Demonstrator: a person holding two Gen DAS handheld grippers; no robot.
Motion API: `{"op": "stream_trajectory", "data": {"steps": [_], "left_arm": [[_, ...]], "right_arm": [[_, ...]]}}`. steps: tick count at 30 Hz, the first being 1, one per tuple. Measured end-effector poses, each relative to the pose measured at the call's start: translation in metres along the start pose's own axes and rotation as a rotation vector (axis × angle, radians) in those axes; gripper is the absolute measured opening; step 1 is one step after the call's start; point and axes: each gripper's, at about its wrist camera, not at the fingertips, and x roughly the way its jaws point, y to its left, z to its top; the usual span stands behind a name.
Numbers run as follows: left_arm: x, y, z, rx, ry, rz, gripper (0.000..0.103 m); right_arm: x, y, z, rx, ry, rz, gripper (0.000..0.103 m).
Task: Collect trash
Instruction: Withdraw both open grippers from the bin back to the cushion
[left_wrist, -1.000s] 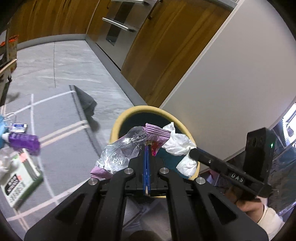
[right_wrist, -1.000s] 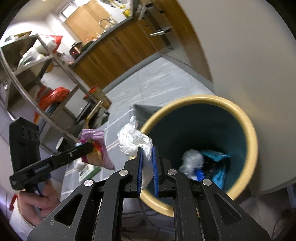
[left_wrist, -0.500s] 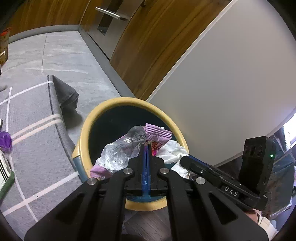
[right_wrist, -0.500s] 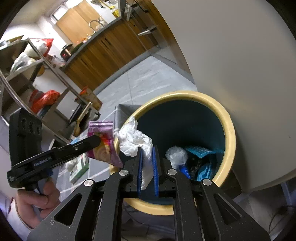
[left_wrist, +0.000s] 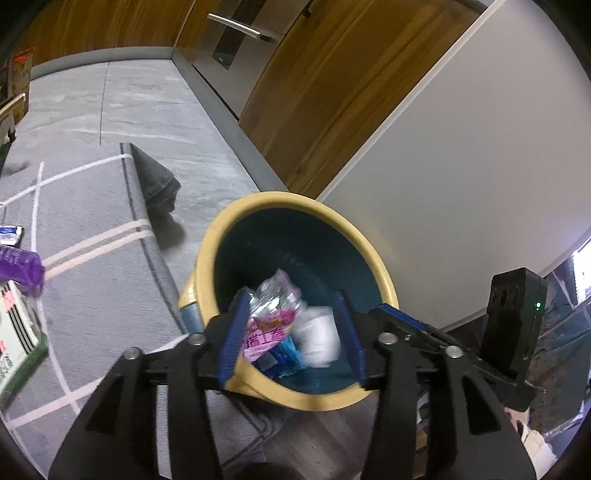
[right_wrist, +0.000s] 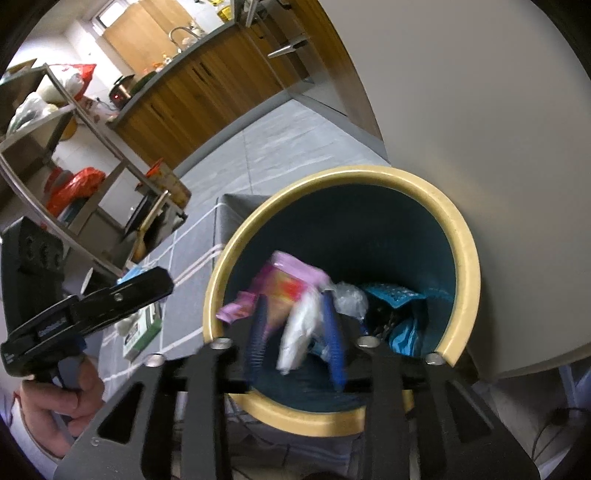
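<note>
both pairs of tongs have just been opening over the bin (left_wrist: 295, 206), and what they carried is dropping away. the left tongs (left_wrist: 291, 339) stand apart now, where half a second ago they were pinched on the pink snack wrapper (left_wrist: 267, 334) and its clear plastic; the wrapper is loose between the blue pads, blurred, inside the yellow rim near the bin's front edge, with no pad pressing on it. the right tongs (right_wrist: 297, 338) are likewise apart, and the white crumpled tissue (right_wrist: 299, 328) that they were clamping a moment ago hangs blurred between them, apparently falling; in the left wrist view it shows as a white smear just beside the wrapper. deeper in the bin lie a blue wrapper (right_wrist: 399, 299) and more clear plastic. so this load looks delivered: both pieces seem to be inside the rim, though the wrapper is close enough to the front edge that it might catch there. more things lie on the grey rug (left_wrist: 92, 295) at the left edge, among them a purple bottle (left_wrist: 20, 267) and a white and green box (left_wrist: 16, 332), so the collecting is probably not finished.
</note>
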Motion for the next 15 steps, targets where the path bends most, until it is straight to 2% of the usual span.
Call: {"op": "stream_trajectory", "data": {"steps": [3, 7, 10, 15], "left_arm": [[-0.009, 0.006, 0.001, -0.002, -0.014, 0.004, 0.055], [-0.025, 0.014, 0.001, 0.021, -0.045, 0.033, 0.065], [-0.037, 0.021, 0.001, 0.033, -0.067, 0.060, 0.071], [-0.058, 0.034, -0.001, 0.039, -0.097, 0.105, 0.074]], "right_arm": [[-0.001, -0.001, 0.000, 0.014, -0.009, -0.007, 0.059], [-0.004, 0.002, 0.001, 0.012, -0.028, -0.021, 0.079], [-0.005, 0.007, 0.001, 0.003, -0.039, -0.033, 0.087], [-0.002, 0.022, 0.002, -0.031, -0.046, -0.043, 0.091]]}}
